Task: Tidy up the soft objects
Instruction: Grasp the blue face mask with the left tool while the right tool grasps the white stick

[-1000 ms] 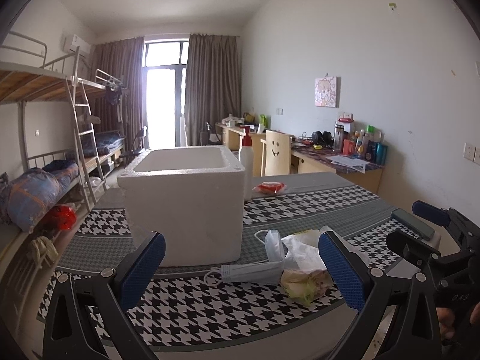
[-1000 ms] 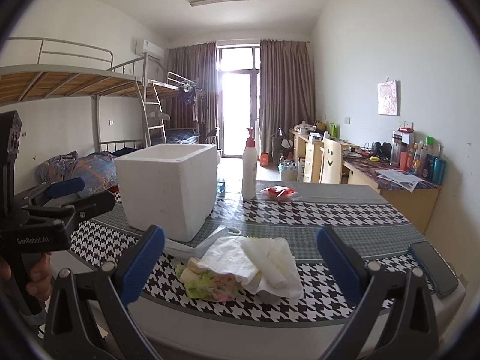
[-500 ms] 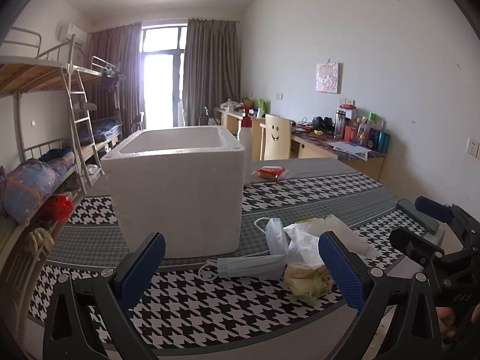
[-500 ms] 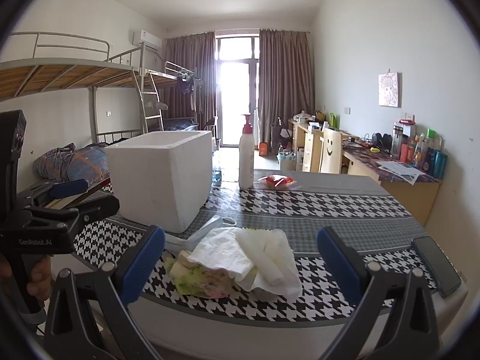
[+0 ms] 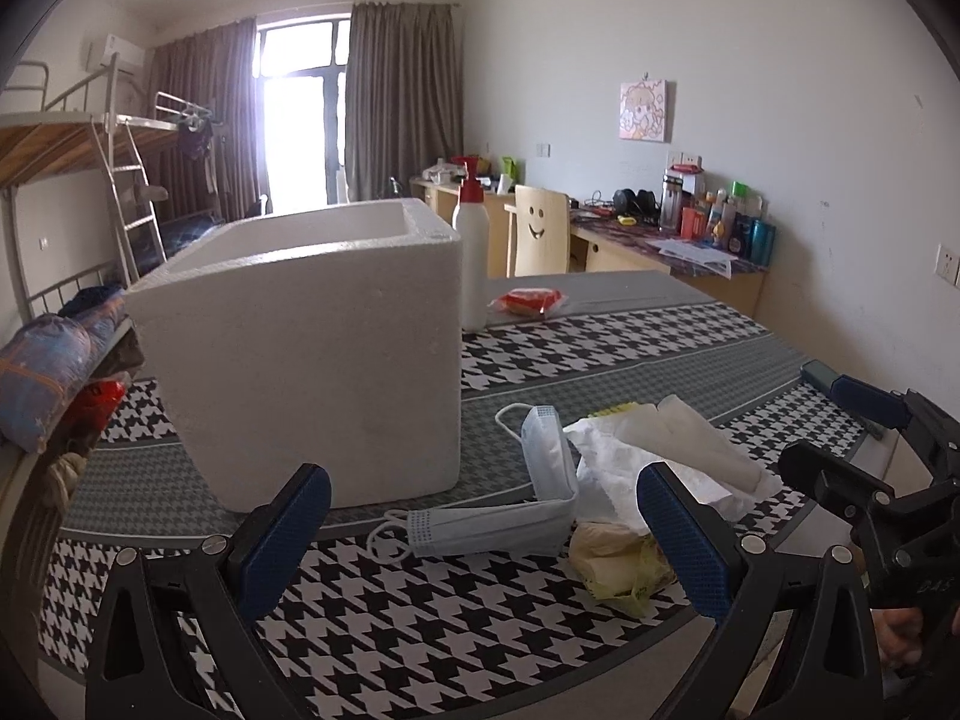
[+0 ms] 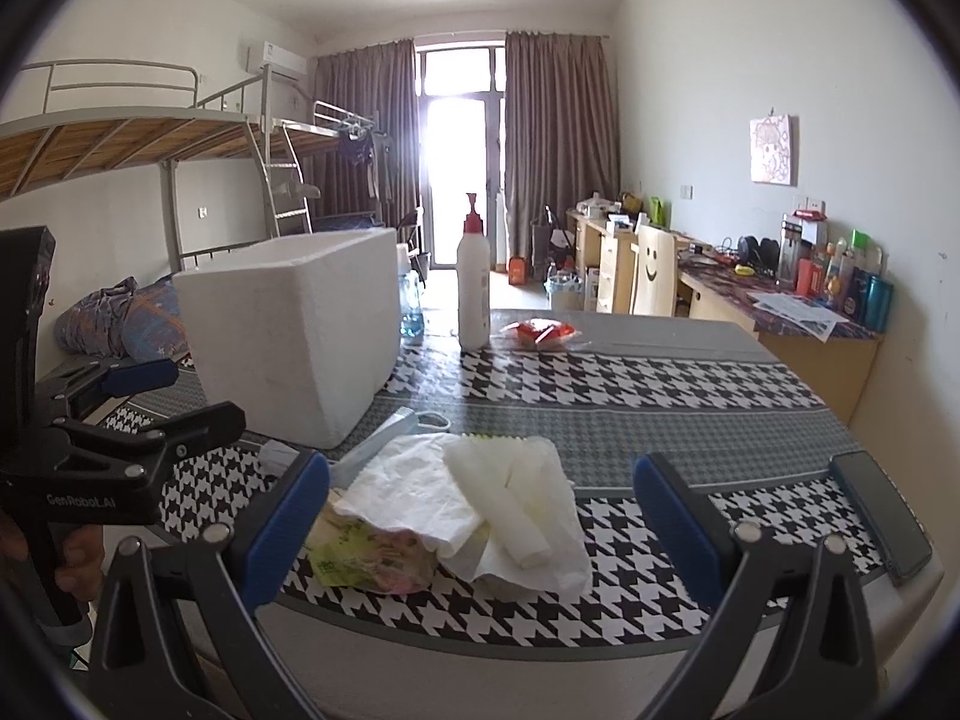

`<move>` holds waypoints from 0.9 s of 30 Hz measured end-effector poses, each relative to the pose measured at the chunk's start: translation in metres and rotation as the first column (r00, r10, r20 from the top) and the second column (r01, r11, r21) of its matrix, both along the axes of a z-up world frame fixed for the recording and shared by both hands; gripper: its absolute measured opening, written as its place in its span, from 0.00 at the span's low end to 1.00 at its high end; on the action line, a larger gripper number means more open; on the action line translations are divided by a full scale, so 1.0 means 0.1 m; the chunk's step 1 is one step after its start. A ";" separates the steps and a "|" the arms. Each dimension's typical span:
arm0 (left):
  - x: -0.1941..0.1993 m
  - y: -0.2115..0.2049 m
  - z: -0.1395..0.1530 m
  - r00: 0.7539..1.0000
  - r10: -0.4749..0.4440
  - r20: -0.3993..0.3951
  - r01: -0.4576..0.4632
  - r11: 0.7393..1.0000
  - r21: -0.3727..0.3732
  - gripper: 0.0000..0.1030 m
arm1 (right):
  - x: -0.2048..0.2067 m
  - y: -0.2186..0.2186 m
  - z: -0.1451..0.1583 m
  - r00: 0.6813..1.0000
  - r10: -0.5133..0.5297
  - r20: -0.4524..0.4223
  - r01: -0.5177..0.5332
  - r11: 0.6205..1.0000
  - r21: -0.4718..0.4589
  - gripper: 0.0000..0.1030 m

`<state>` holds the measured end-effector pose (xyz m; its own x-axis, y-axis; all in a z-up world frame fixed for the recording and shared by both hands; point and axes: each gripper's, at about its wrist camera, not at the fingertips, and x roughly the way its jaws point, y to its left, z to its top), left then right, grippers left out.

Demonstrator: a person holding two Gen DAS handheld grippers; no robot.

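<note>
Both tongs, left (image 5: 480,540) and right (image 6: 480,516), have neared the face mask (image 5: 498,516) and tissues (image 6: 480,498), spread wide, empty.

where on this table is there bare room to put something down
Free: the wide cloth stretch between the tissue pile and the red packet, running right to the dark phone at the table edge. Crowded: the near-left corner, where the blue masks, tissues and green packet press against the foam box.

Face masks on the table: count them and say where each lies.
1: a blue face mask lies folded before the foam box, touching the tissue pile. Others may hide beneath the tissues.
</note>
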<state>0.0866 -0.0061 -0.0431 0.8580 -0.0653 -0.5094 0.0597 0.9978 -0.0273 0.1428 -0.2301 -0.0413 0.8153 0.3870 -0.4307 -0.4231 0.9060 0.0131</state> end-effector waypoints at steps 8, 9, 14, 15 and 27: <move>0.18 -0.05 -0.09 0.998 -0.022 -0.055 0.023 1.000 0.009 0.99 | 0.10 0.02 -0.07 0.999 -0.005 -0.041 0.005 1.000 -0.013 0.99; 0.20 -0.05 -0.10 0.998 -0.025 -0.060 0.026 1.000 0.013 0.99 | 0.11 0.03 -0.08 0.999 -0.006 -0.048 0.005 1.000 -0.014 0.99; 0.28 -0.08 -0.13 0.996 -0.047 -0.073 0.050 0.998 0.037 0.94 | 0.17 0.04 -0.12 0.997 -0.010 -0.072 0.009 1.000 -0.021 0.99; 0.30 -0.09 -0.15 0.995 -0.052 -0.081 0.055 0.998 0.040 0.93 | 0.17 0.05 -0.13 0.997 -0.010 -0.077 0.008 1.000 -0.022 0.99; 0.50 -0.11 -0.29 0.975 -0.105 -0.196 0.112 0.993 0.029 0.74 | 0.26 0.04 -0.20 0.993 -0.019 -0.118 0.017 1.000 -0.026 0.99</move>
<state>0.1363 -0.0166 -0.0722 0.7314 -0.1289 -0.6696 0.1651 0.9862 -0.0095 0.1687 -0.2258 -0.0613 0.7646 0.3608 -0.5340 -0.4035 0.9141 0.0398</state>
